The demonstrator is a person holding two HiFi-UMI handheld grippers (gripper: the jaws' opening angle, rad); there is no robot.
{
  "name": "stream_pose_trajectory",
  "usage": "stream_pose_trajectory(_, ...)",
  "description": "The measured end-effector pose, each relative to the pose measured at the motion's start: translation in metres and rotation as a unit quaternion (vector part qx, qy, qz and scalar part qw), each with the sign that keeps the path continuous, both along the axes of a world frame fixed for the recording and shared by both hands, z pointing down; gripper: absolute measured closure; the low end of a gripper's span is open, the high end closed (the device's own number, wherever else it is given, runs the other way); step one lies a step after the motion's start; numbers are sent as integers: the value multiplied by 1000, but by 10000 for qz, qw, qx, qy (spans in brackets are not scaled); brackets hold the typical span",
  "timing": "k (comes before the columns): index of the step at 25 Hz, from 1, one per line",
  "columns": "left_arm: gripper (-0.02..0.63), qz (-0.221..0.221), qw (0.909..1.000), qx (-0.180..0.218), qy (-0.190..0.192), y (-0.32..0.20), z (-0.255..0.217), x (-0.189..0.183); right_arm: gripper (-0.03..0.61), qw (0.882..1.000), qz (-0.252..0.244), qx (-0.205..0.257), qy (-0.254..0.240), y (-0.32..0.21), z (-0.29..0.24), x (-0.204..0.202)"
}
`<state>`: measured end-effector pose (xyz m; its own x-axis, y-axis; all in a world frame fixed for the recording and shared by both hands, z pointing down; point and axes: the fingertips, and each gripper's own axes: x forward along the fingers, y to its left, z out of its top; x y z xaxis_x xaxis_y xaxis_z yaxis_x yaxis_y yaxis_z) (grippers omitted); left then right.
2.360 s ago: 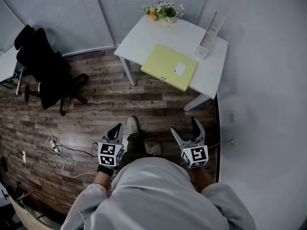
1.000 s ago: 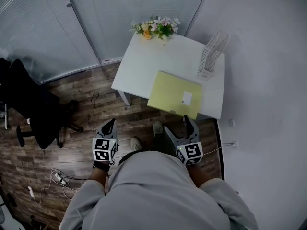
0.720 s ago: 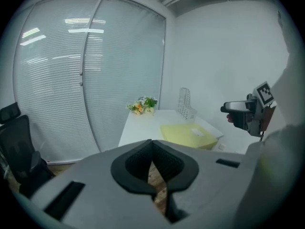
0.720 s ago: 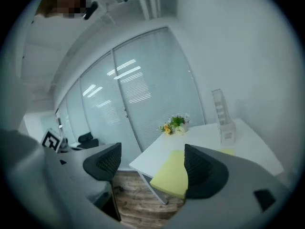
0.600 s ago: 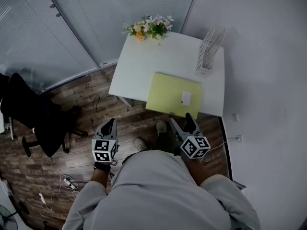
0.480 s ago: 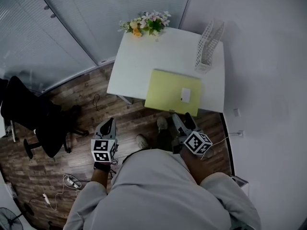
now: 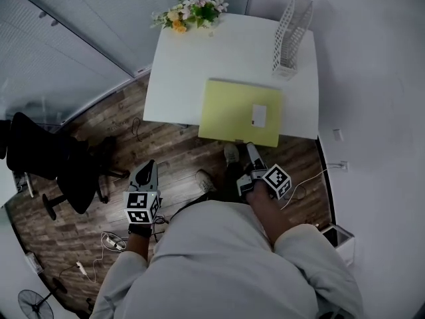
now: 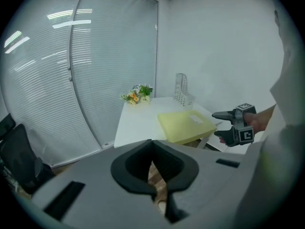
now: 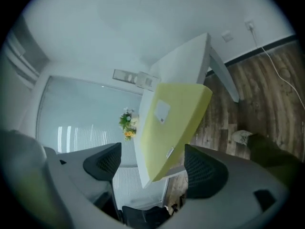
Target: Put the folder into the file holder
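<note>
A yellow-green folder (image 7: 240,112) with a white label lies flat on the white table (image 7: 199,58), overhanging its near edge. A white mesh file holder (image 7: 291,25) stands at the table's far right corner. My right gripper (image 7: 251,157) is open, turned on its side, just short of the folder's near edge. In the right gripper view the folder (image 9: 171,123) shows between the wide-apart jaws of the right gripper (image 9: 155,168), apart from them. My left gripper (image 7: 147,170) hangs low over the floor, shut and holding nothing (image 8: 153,163). The left gripper view also shows the folder (image 8: 186,123) and file holder (image 8: 181,87).
A flower bunch (image 7: 192,8) sits at the table's far left corner. A black office chair (image 7: 56,171) stands on the wooden floor to the left, with cables (image 7: 109,241) nearby. The right side is a white wall with a socket and cord (image 7: 342,167).
The person has walked up to the table. The right gripper has rolled onto its side and moved forward to the folder's near edge. The left gripper has stayed low.
</note>
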<state>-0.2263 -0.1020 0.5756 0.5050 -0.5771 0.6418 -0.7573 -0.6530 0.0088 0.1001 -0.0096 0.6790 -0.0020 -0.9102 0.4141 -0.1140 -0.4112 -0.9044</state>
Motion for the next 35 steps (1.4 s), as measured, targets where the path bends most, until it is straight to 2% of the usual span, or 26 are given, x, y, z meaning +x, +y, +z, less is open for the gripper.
stream_pose_trajectory(8, 606, 121, 9994, -139, -283, -5, 7, 9, 160, 9957, 532, -243, -724, -20, 66, 8)
stream_pose_trajectory(17, 606, 204, 9973, -349, -609, -2, 17, 15, 160, 9896, 847, 169, -1147, -55, 104, 17)
stream_pose_trajectory(20, 606, 280, 9965, -417, -675, -1, 20, 19, 180, 9892, 863, 286, -1153, -60, 108, 20)
stream_pose_trajectory(26, 606, 434, 9948, -545, -747, 3, 28, 28, 302, 9905, 755, 549, -1014, -66, 102, 23)
stream_pose_trajectory(35, 606, 657, 9938, -574, -693, 8, 33, 39, 322, 9920, 735, 558, -862, -49, 103, 24)
